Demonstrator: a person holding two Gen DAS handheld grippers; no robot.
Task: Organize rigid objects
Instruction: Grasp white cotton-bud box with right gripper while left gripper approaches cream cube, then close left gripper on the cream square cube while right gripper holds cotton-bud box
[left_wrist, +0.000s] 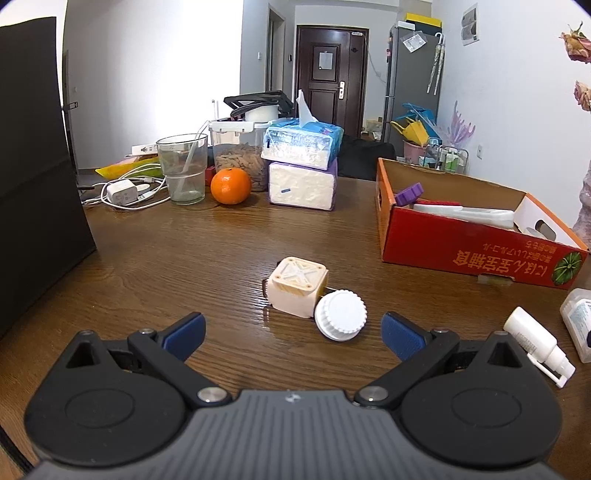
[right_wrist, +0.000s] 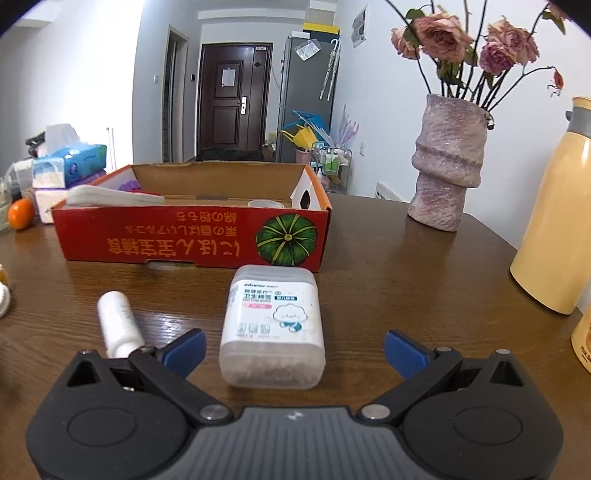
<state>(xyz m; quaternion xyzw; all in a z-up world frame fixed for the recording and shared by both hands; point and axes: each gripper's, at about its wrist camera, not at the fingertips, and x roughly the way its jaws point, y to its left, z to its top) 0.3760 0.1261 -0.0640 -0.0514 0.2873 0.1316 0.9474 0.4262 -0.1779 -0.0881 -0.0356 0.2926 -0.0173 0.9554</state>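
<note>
Both grippers are spread wide and hold nothing. The left gripper (left_wrist: 293, 332) faces a cream cube (left_wrist: 297, 286) with a white cap (left_wrist: 341, 314) touching it, well in front of the red box (left_wrist: 458, 251). The right gripper (right_wrist: 294, 350) lines up on the swab case (right_wrist: 273, 325) just before the box, a spray bottle (right_wrist: 119, 322) beside it, probably so the case goes in next.
</note>
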